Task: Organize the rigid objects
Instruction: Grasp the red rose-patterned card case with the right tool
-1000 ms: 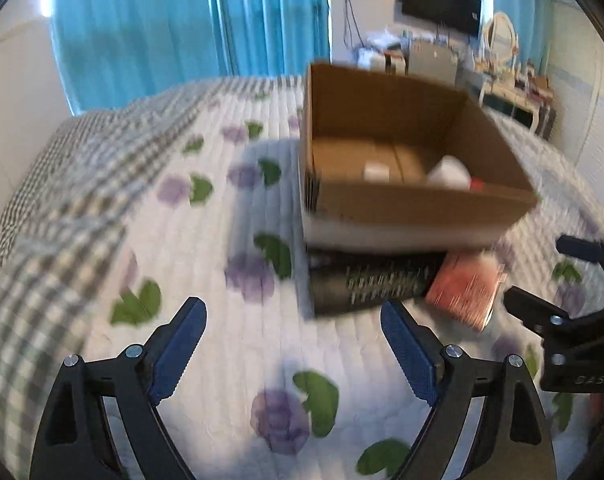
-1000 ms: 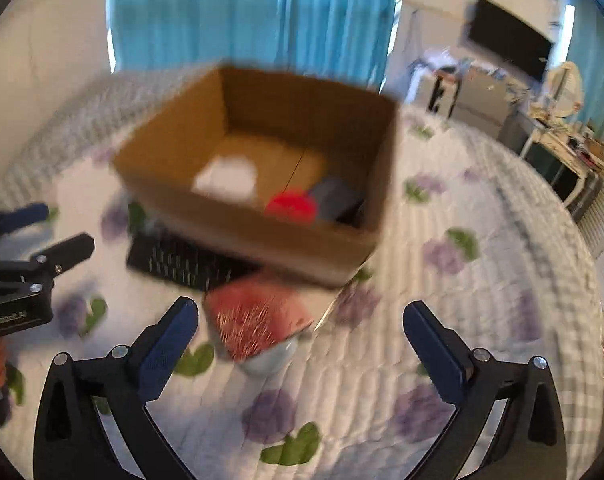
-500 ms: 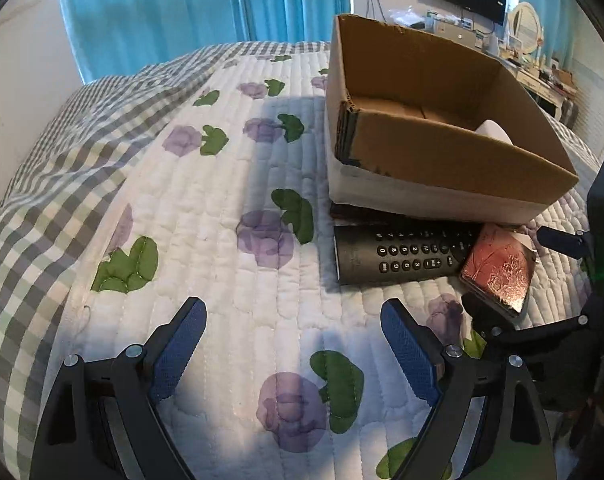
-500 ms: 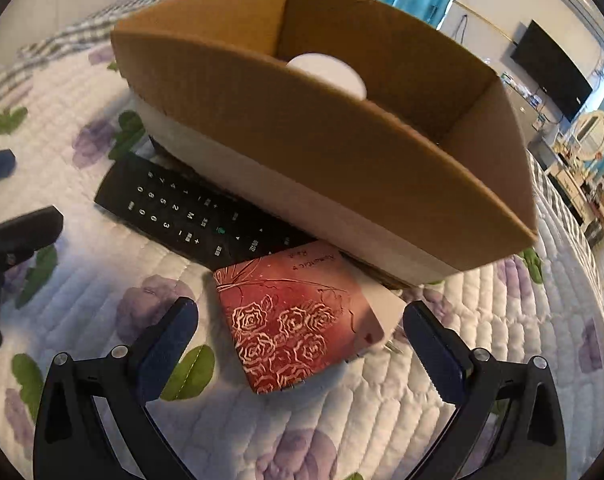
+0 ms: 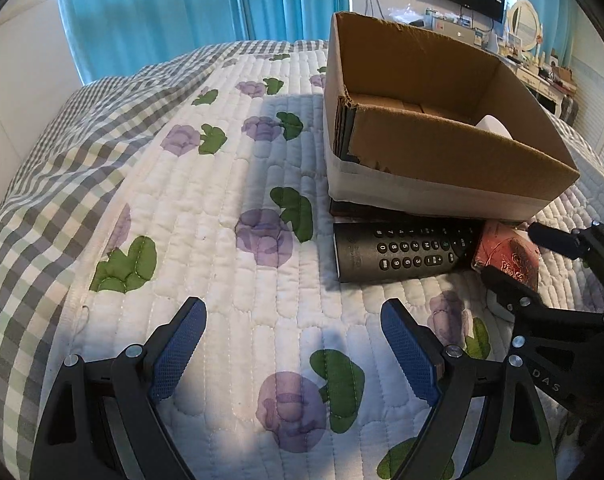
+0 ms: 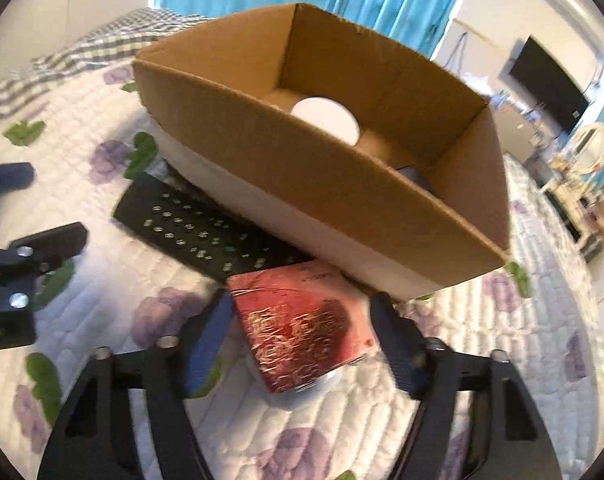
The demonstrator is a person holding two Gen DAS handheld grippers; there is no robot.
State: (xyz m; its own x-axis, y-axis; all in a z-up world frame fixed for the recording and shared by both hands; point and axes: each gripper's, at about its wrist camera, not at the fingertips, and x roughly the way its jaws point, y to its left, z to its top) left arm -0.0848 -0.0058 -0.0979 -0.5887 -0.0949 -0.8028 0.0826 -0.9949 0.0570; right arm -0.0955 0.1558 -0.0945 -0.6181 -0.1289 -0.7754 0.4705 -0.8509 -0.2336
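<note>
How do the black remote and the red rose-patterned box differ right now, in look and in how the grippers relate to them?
The remote is long, flat, black and covered in buttons; the red box is squarish with an embossed rose pattern. The right gripper brackets the red box with jaws still apart; no gripper is at the remote, and the left gripper hangs open over the quilt. Both lie on the quilt against the cardboard box.

remote (image 5: 402, 250), red tin (image 5: 508, 254), cardboard box (image 5: 442, 152)

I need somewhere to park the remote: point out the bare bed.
Free: the quilt left of the box and remote, ahead of the left tool. Crowded: the box's front, with remote, red case and right tool.
</note>
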